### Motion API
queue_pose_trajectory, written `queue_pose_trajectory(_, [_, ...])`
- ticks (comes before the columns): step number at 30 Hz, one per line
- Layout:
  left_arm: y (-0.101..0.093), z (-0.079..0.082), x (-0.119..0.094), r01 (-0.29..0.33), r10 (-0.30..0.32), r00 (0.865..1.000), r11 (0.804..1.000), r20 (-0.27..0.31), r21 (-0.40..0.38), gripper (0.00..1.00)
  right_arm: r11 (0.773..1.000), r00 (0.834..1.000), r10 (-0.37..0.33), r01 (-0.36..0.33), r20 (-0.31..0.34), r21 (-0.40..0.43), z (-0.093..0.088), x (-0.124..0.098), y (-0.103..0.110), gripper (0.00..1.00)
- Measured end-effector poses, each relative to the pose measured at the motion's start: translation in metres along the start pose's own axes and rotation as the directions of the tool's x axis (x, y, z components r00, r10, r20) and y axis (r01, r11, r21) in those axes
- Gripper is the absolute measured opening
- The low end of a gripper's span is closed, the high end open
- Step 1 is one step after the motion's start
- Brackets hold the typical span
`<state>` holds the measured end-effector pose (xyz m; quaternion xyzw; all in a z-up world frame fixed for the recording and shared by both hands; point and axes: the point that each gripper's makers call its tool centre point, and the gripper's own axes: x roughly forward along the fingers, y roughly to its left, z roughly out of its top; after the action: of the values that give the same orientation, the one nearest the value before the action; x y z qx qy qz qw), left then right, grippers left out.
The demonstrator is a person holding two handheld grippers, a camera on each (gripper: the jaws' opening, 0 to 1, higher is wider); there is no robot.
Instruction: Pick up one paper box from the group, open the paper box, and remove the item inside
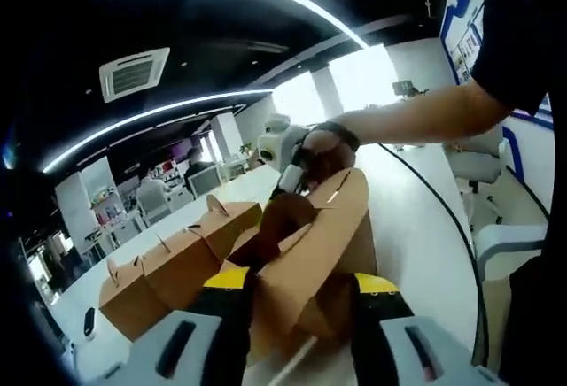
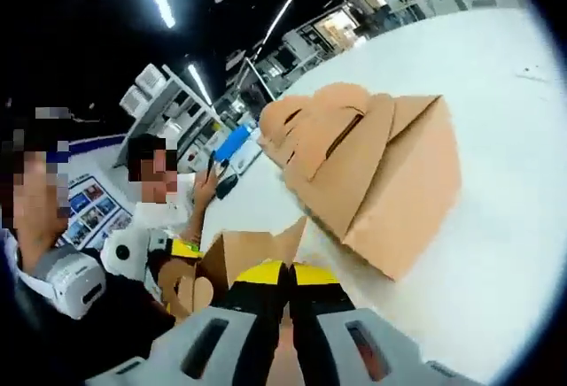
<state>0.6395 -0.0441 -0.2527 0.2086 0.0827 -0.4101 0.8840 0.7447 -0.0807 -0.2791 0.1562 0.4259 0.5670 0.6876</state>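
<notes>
— Left gripper [image 1: 301, 290]?
— Clamped on the brown paper box [image 1: 323, 244], lifted over the white table [image 1: 416, 218], near the row of boxes [image 1: 177, 262].
— Right gripper [image 2: 289, 281]?
— Pinched tight on a box flap [image 2: 257, 251]. More boxes [image 2: 372, 165] lying on the table just past it.

A long white bench [image 1: 416, 218] runs away toward bright windows [image 1: 354, 81] at the far end. Overhead the ceiling is dark, crossed by curved strip lights [image 1: 177, 111], with a square air-conditioning vent [image 1: 135, 73] set into it. White shelving units [image 1: 97, 209] line the side of the room. A wall poster with blue print [image 1: 465, 14] hangs to one side, and a white chair [image 1: 478, 166] stands by the bench.
</notes>
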Motion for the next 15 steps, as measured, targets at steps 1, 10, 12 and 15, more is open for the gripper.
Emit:
queue_pose_trajectory(1, [0.000,0.000,0.000,-0.001,0.001,1.000,1.000,-0.002,0.001,0.44,1.000,1.000,0.000,0.000,-0.003,-0.004,0.001,0.001,-0.002,0.04])
queue_pose_trajectory(10, [-0.003,-0.005,0.004,-0.003,0.003,1.000,1.000,-0.019,0.017,0.44,0.997,0.999,0.012,-0.016,-0.050,-0.075,-0.006,0.004,0.008,0.04])
queue_pose_trajectory(12, [-0.002,-0.006,0.003,0.000,0.000,1.000,1.000,-0.022,0.021,0.44,0.996,0.999,0.002,-0.005,-0.034,-0.086,-0.004,0.003,0.005,0.06])
queue_pose_trajectory(15, [-0.002,-0.005,0.003,0.005,-0.004,1.000,1.000,-0.028,0.022,0.44,0.996,0.999,-0.019,0.022,0.031,-0.090,0.003,0.002,0.000,0.11])
